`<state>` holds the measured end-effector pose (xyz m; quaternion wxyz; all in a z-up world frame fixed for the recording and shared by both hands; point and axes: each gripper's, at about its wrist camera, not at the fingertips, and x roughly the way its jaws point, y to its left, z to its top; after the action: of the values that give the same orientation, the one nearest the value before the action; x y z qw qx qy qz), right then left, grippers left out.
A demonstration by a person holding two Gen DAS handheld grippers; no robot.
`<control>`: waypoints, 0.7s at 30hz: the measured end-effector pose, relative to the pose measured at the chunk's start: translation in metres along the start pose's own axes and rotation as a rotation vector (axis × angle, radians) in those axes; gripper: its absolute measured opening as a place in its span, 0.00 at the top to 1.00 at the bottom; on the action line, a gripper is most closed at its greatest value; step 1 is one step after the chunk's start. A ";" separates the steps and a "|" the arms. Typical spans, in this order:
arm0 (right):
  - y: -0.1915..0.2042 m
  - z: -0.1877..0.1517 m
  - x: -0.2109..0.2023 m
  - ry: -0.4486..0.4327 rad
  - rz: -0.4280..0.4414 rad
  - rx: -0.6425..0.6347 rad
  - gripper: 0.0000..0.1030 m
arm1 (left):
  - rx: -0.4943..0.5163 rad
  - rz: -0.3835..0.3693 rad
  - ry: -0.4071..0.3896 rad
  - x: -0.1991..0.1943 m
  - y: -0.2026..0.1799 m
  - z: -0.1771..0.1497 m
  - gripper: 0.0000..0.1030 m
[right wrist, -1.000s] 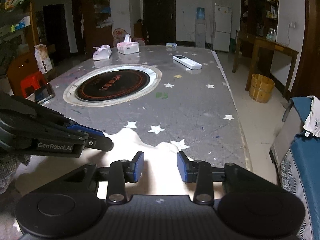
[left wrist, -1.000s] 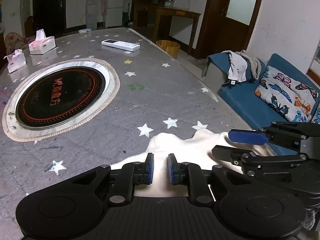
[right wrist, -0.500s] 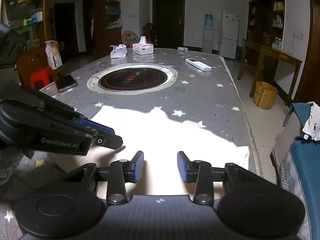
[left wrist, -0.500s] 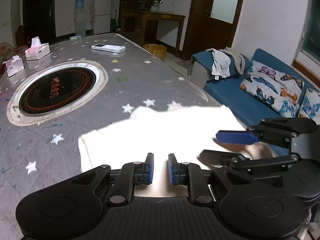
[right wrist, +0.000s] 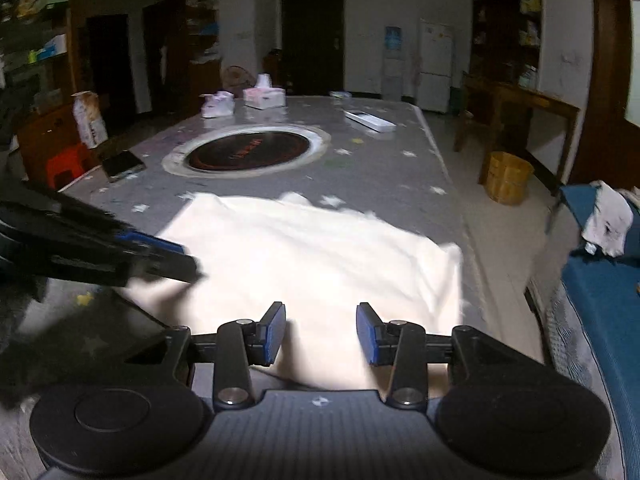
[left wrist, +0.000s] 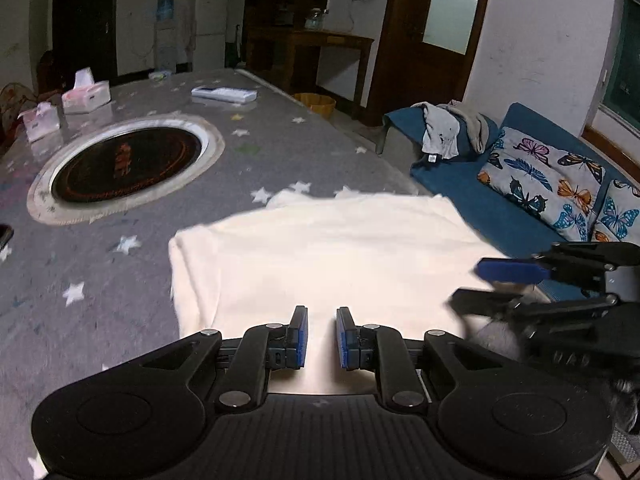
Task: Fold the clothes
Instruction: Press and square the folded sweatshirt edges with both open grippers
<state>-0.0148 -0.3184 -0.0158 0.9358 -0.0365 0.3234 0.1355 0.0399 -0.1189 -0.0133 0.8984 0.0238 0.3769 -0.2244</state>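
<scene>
- Left gripper (left wrist: 318,336): jaws a narrow gap apart over the near edge of the cloth (left wrist: 320,252); whether they pinch it cannot be told.
- Cloth lies spread on the table (left wrist: 280,152), near its right edge.
- Right gripper (right wrist: 321,334): jaws apart, nothing pinched.

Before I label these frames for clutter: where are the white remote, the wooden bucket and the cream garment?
white remote (left wrist: 224,94), left wrist view, middle of its top.
wooden bucket (right wrist: 505,178), right wrist view, side wall.
cream garment (left wrist: 320,248), left wrist view, flat middle.

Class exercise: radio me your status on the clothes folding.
Left gripper narrow, right gripper wider, both over cream garment. Garment flat on table. Nothing blocking.
</scene>
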 end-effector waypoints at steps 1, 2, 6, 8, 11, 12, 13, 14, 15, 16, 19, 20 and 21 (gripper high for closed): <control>-0.004 -0.004 0.001 0.010 -0.007 0.011 0.62 | -0.004 0.002 0.009 0.002 0.001 -0.003 0.83; -0.008 -0.007 0.003 0.020 -0.015 0.022 0.62 | -0.006 0.004 0.012 0.003 0.002 -0.005 0.83; -0.014 -0.008 0.001 0.023 -0.011 0.033 0.62 | -0.024 0.002 0.005 -0.001 0.005 -0.007 0.83; -0.014 -0.004 -0.002 0.010 -0.008 0.027 0.62 | -0.036 0.004 0.000 -0.004 0.007 -0.006 0.83; -0.018 0.009 -0.001 -0.022 -0.015 0.022 0.61 | -0.060 0.015 -0.004 -0.007 0.012 -0.007 0.83; -0.020 0.012 0.002 -0.029 -0.014 0.028 0.61 | -0.067 0.018 -0.003 -0.008 0.014 -0.008 0.83; -0.021 0.015 0.006 -0.033 -0.010 0.034 0.61 | -0.072 0.022 0.000 -0.007 0.015 -0.009 0.83; -0.023 0.017 0.013 -0.023 -0.007 0.038 0.61 | -0.075 0.023 0.003 -0.007 0.016 -0.010 0.83; -0.024 0.018 0.019 -0.014 -0.004 0.043 0.61 | -0.078 0.025 0.005 -0.006 0.017 -0.010 0.83; -0.026 0.019 0.026 -0.004 -0.002 0.046 0.61 | -0.082 0.025 0.006 -0.007 0.018 -0.011 0.83; -0.027 0.017 0.038 0.029 -0.019 0.043 0.61 | -0.095 0.024 0.006 -0.010 0.020 -0.011 0.83; -0.026 0.017 0.038 0.028 -0.020 0.041 0.61 | -0.098 0.024 0.001 -0.012 0.021 -0.010 0.83; -0.026 0.017 0.038 0.026 -0.021 0.038 0.61 | -0.102 0.025 -0.004 -0.013 0.021 -0.010 0.83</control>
<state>0.0309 -0.3318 -0.0261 0.9334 -0.0239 0.3376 0.1189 0.0343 -0.0925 -0.0136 0.9019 -0.0176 0.3857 -0.1936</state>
